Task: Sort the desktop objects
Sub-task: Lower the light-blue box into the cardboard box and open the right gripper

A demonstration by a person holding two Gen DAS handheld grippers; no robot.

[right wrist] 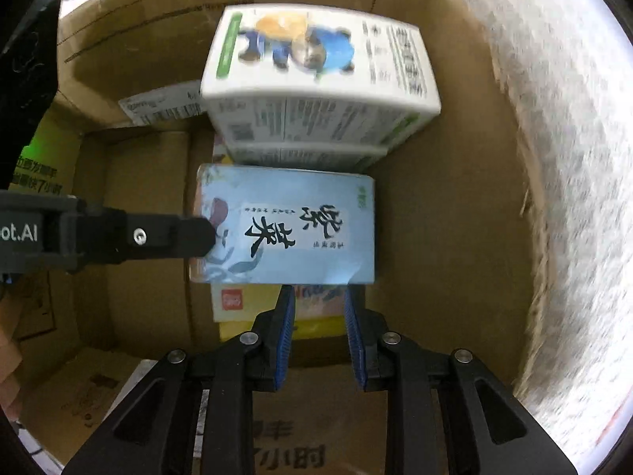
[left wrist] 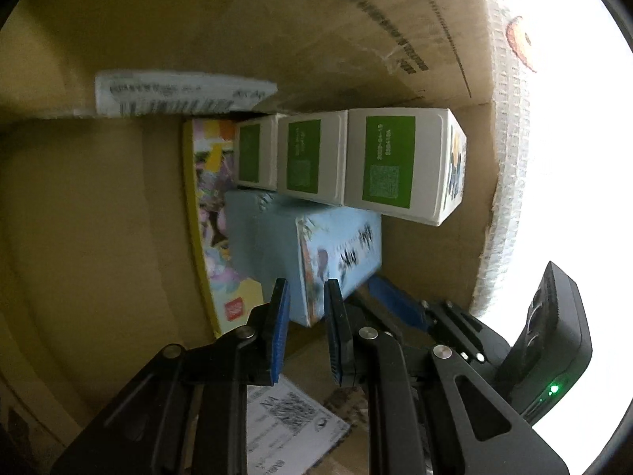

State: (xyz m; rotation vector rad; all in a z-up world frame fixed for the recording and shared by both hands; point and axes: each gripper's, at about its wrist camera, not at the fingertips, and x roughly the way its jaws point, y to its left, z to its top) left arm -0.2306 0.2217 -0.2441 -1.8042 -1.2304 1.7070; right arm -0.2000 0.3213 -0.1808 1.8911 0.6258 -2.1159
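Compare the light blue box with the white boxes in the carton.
The light blue box is a single box with large black calligraphy; the white boxes are three in a row, with green labels. The blue one looks wider. All sit inside the cardboard carton, on the colorful flat book.

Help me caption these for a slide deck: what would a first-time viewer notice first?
Probably the light blue box with bold black brush lettering, lying in the middle of a cardboard carton, with both grippers aimed at it: the left gripper open at one end, the right gripper open at its near edge. Next, the white boxes with green labels packed in a row just behind it, against the carton's wall.
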